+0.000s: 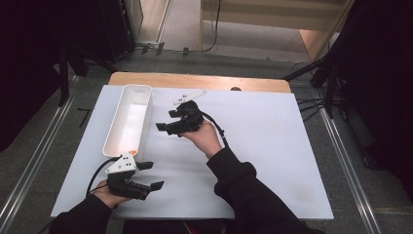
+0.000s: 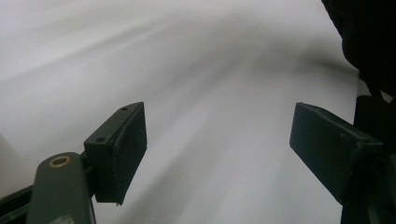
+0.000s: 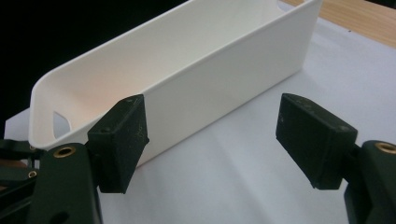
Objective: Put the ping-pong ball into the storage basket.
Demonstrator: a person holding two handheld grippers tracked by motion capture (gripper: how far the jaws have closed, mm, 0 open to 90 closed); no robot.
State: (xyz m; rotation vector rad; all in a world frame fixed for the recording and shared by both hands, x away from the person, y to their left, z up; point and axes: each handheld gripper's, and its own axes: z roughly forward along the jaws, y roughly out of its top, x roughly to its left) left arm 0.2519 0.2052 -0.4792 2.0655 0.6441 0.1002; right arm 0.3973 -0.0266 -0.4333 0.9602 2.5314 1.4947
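left gripper [image 2: 217, 149] jaws wide apart, blurred white table surface [image 2: 196, 70]

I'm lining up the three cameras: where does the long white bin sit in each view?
High view: the white bin lies left of centre, running away from the person.
Right gripper view: it crosses the upper half diagonally, behind the open jaws.
Left gripper view: I cannot make out the bin here.
Shared landmark: the white table cover, also at and.
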